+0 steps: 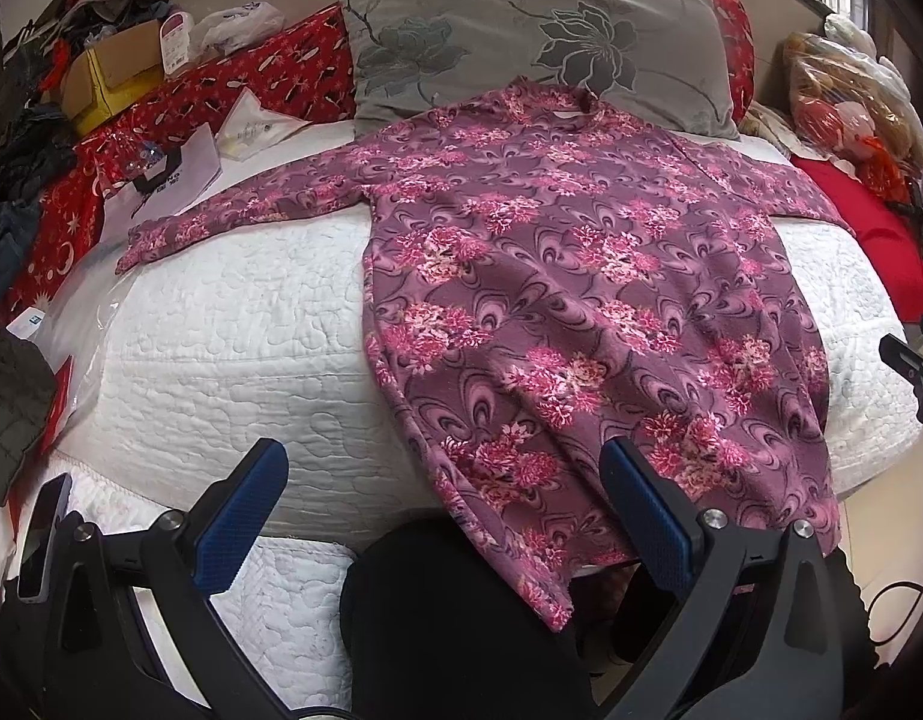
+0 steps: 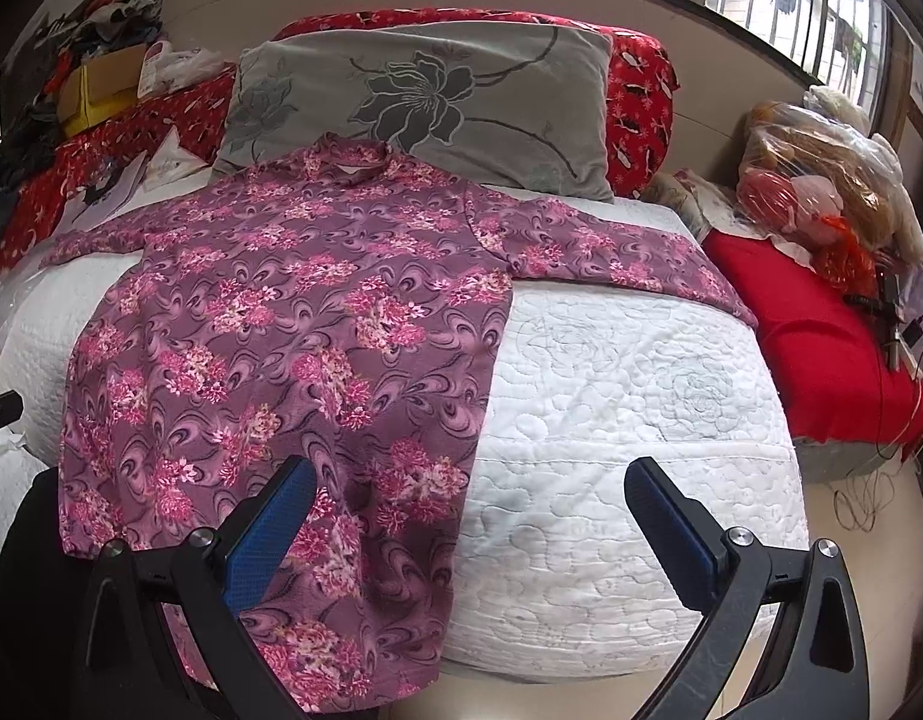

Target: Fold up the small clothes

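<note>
A purple long-sleeved top with pink flowers [image 1: 569,276] lies flat on the white quilted bed [image 1: 233,324], collar toward the pillow, both sleeves spread out, hem hanging over the near edge. It also shows in the right wrist view [image 2: 293,330]. My left gripper [image 1: 443,480] is open and empty above the near bed edge, at the top's lower left hem. My right gripper [image 2: 470,498] is open and empty at the top's lower right hem; its body shows at the right edge of the left wrist view [image 1: 917,366].
A grey flowered pillow [image 2: 425,102] lies behind the collar against red bedding [image 2: 635,96]. Papers and plastic bags [image 1: 179,162] and a cardboard box [image 1: 107,78] lie at the left. A red cushion [image 2: 821,330] and bagged items [image 2: 815,180] are at the right. A dark-clothed knee [image 1: 455,612] is under the hem.
</note>
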Action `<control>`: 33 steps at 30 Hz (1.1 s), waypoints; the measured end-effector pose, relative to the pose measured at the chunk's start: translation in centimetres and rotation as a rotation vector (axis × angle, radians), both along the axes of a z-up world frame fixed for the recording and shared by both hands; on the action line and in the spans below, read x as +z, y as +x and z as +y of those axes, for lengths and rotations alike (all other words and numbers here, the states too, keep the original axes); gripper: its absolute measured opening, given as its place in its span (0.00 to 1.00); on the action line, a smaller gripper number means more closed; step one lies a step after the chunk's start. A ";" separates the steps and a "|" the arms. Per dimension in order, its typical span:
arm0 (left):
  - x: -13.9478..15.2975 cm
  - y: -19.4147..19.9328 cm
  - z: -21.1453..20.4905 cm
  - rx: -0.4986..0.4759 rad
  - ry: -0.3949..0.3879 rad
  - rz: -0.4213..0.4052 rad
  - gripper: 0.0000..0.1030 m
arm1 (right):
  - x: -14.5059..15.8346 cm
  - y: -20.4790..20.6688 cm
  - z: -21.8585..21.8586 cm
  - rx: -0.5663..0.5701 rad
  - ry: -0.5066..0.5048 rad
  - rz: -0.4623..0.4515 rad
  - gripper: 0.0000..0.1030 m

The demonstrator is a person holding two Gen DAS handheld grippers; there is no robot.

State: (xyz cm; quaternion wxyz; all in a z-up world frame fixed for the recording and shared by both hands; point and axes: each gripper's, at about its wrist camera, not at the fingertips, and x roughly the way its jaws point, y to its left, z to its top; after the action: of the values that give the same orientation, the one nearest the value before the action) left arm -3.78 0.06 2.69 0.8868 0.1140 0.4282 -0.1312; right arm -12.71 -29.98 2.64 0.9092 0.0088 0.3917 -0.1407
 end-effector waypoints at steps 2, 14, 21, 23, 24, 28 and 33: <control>0.1 -0.1 -0.1 -0.003 0.000 -0.002 1.00 | 0.0 -0.1 -0.1 -0.006 0.003 -0.003 0.99; 0.2 -0.1 -0.3 -0.003 -0.008 0.008 1.00 | 0.1 -0.2 0.1 0.007 0.002 -0.011 0.99; 0.2 -0.1 -0.3 -0.005 -0.009 0.012 1.00 | 0.1 -0.1 0.4 0.018 0.002 -0.011 0.99; 0.2 -0.1 -0.3 -0.004 -0.007 0.013 1.00 | 0.1 -0.2 0.5 0.015 0.000 -0.017 0.99; 0.2 -0.1 -0.3 -0.004 -0.007 0.012 1.00 | 0.2 -0.2 0.4 0.014 0.001 -0.020 0.99; 0.0 0.2 -0.4 -0.004 -0.010 0.021 1.00 | 0.2 -0.2 0.2 0.015 0.005 -0.021 0.99; -0.2 0.4 -0.6 -0.008 -0.006 0.027 1.00 | 0.2 -0.1 0.1 0.017 0.010 -0.019 0.99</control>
State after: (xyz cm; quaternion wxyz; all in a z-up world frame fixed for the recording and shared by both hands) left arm -3.38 -0.53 2.51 0.8808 0.1115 0.4392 -0.1374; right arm -12.82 -29.85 2.85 0.9139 0.0111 0.3840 -0.1309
